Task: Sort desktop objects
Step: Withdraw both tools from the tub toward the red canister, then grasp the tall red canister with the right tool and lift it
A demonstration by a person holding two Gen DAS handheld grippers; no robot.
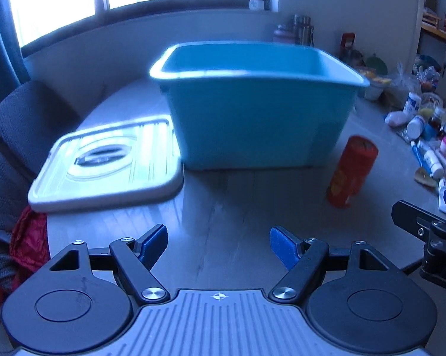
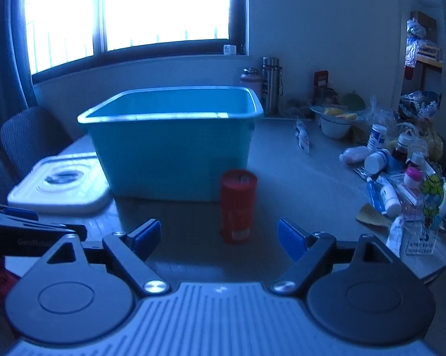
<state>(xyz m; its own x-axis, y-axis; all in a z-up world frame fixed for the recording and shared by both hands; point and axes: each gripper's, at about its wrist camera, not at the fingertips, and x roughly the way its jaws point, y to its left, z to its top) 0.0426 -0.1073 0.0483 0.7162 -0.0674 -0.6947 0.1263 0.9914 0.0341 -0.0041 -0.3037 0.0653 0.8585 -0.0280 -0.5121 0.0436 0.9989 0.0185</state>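
Holding both tools low over the tabletop (image 1: 228, 201), you have your left gripper (image 1: 218, 244) with its blue pads spread wide apart and nothing between them. Straight ahead of it stands the blue bin (image 1: 258, 118), upright and open at the top; from this low angle you cannot see whether anything lies inside. Ahead and to the left of that gripper, the white lid (image 1: 104, 163) lies flat on the tabletop, its near corner just beside the bin's base, possibly touching it, though blur makes that hard to judge. Ahead and to the right stands the red canister (image 1: 351, 172), upright and close to the bin's right front corner; motion blur smears its label.

Your right gripper (image 2: 220, 235) is likewise spread wide and holds nothing. The red canister (image 2: 238, 207) stands directly ahead of it, centred on the gap between the pads but beyond their tips, not touched by either. Behind the canister sits the blue bin (image 2: 172, 148), with the white lid (image 2: 60, 187) off to the left. Far to the right of this gripper, a heap of small bottles and tubes (image 2: 400, 178) crowds the tabletop edge, well apart from the canister. Beyond the bin, two flasks (image 2: 265, 86) stand against the wall, and a white bowl (image 2: 335, 121) sits to their right.
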